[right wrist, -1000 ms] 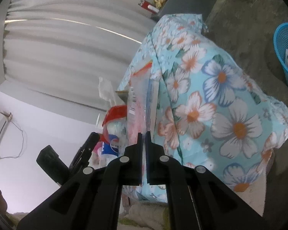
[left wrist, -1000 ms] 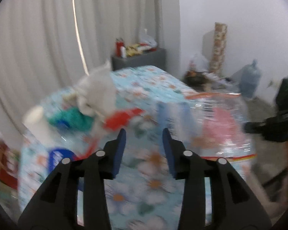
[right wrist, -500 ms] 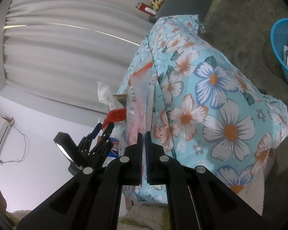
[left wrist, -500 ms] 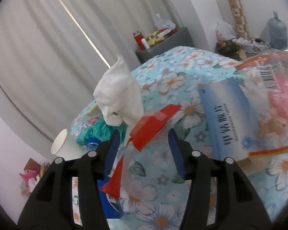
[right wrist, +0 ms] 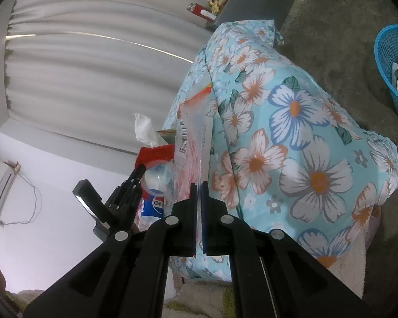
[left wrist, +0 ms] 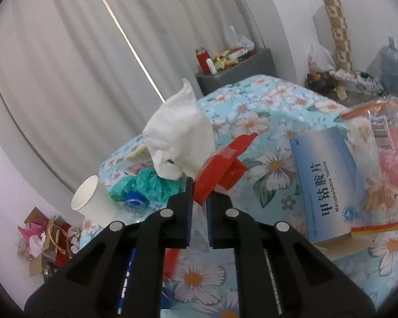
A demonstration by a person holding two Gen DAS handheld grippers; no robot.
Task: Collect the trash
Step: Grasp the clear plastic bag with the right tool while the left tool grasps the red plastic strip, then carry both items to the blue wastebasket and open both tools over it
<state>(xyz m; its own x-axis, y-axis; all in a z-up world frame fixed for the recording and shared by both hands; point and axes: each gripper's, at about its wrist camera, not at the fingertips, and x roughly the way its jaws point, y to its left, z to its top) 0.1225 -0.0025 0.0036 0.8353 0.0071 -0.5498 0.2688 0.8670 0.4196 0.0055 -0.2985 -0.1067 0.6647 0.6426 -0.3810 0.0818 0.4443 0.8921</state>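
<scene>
Left gripper (left wrist: 198,198): jaws nearly together, pinching the lower edge of a red wrapper (left wrist: 221,163); a sliver of gap shows, so the hold looks thin.
Right gripper (right wrist: 198,198): jaws pressed together on the near edge of a clear plastic bag (right wrist: 192,145), which rises toward 12 o'clock from the tips.
Trash on the table: white tissue (left wrist: 179,137) at 11 o'clock of the left tips, resting against the wrapper; crumpled green plastic (left wrist: 148,185) and a paper cup (left wrist: 92,202) out at 9 o'clock; a blue medicine box (left wrist: 325,185) at 3 o'clock, partly under the bag.
Surface: floral tablecloth (right wrist: 291,145) draped over the table.
Destination: probably the blue basket (right wrist: 391,74) on the floor, at 2 o'clock in the right view.
Risk, wrapper: glossy and caught only by its rim, it may slide out when lifted.
Risk, tissue: it leans on the wrapper, so pulling could drag or topple it.
Risk, bag: limp film held by one edge may sag, spill its pink contents, or tug the box along.
Risk, cloth: loose fabric could snag on a low fingertip.
</scene>
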